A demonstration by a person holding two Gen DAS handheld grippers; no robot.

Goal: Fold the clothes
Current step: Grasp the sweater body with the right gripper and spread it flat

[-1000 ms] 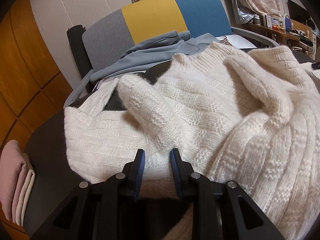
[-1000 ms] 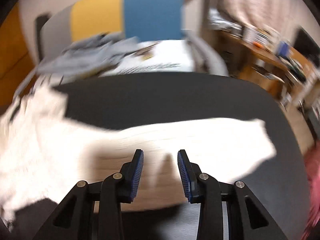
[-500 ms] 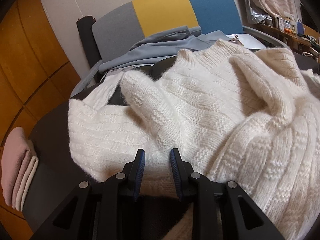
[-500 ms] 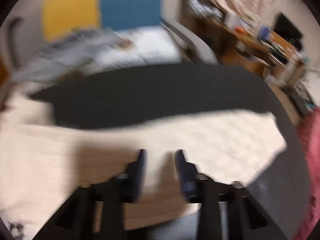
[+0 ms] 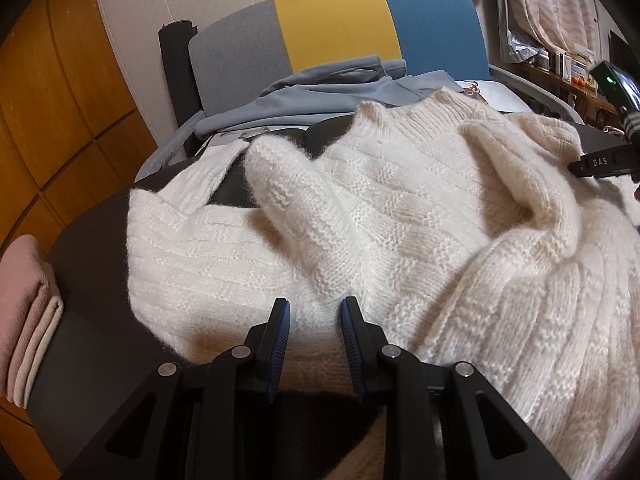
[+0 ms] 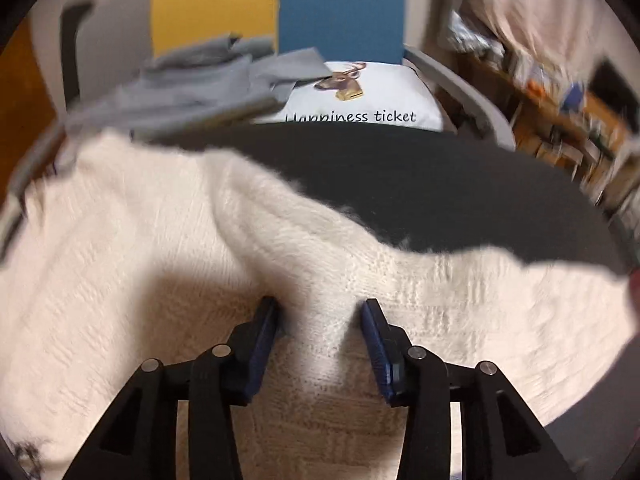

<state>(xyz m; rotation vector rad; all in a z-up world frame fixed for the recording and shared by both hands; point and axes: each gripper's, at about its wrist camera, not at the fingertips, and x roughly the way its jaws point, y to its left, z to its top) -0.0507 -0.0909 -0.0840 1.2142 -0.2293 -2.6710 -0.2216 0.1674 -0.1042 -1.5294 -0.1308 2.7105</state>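
Straddling a sweater [image 6: 168, 240] ridge, the right claw [image 6: 320, 320] gapes; left claw [image 5: 313, 318] pinches knit.

Sweater fold [image 6: 320, 280] newly between right gripper's [image 6: 320, 312] jaws

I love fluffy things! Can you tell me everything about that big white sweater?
The white sweater is a thick, fuzzy cream knit with ribbed bands and a ribbed collar at the far end. It lies rumpled and bunched on the dark table, one sleeve folded across its body. The left claw has a fold of it between its fingers, and the right claw straddles a raised ridge of it. Grey clothes lie just behind it.
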